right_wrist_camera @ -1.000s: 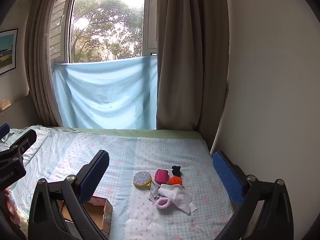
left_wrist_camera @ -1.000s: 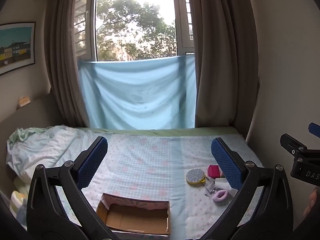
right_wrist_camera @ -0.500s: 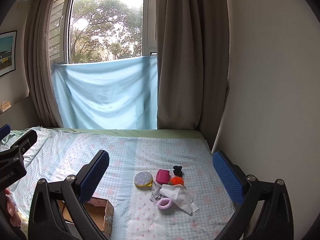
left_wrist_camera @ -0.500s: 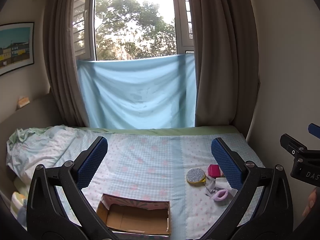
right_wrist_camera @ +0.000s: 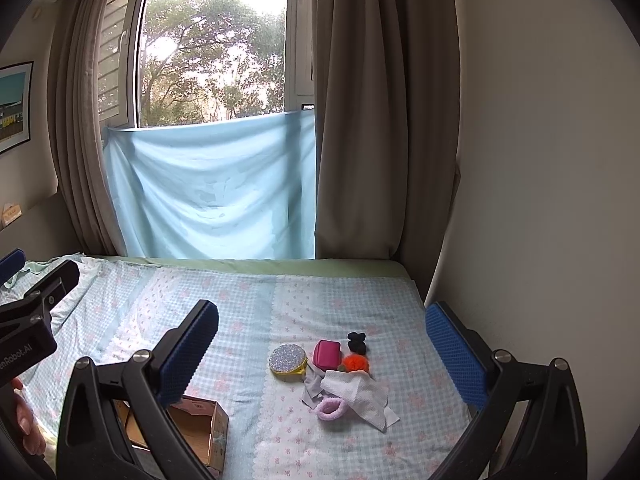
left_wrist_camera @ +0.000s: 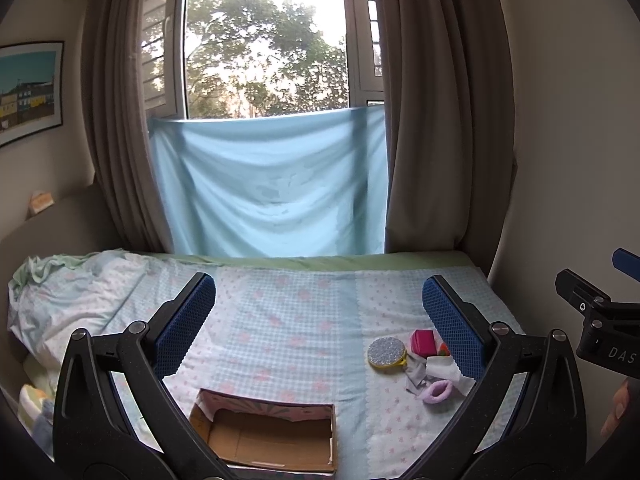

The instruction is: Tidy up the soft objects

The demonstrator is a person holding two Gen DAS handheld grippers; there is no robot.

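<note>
A pile of small soft things lies on the bed at the right: a glittery round pouch (right_wrist_camera: pixel 288 362), a pink pouch (right_wrist_camera: pixel 327 353), a black scrunchie (right_wrist_camera: pixel 357 342), an orange pompom (right_wrist_camera: pixel 355 362), a white cloth (right_wrist_camera: pixel 357 392), a grey cloth (right_wrist_camera: pixel 313 387) and a lilac scrunchie (right_wrist_camera: pixel 330 409). An open cardboard box (left_wrist_camera: pixel 266 434) lies on the bed in front of my left gripper (left_wrist_camera: pixel 316 320), which is open and empty above it. My right gripper (right_wrist_camera: pixel 320 352) is open and empty, held above the pile. The pile also shows in the left wrist view (left_wrist_camera: pixel 416 360).
The bed (left_wrist_camera: pixel 288 320) has a blue checked sheet with crumpled bedding (left_wrist_camera: pixel 68 296) at the left. A blue cloth (right_wrist_camera: pixel 212 192) hangs under the window between brown curtains (right_wrist_camera: pixel 384 120). A wall (right_wrist_camera: pixel 540 160) runs close along the bed's right side.
Both grippers have drifted only slightly; the views have shifted a little. Nothing on the bed has moved.
</note>
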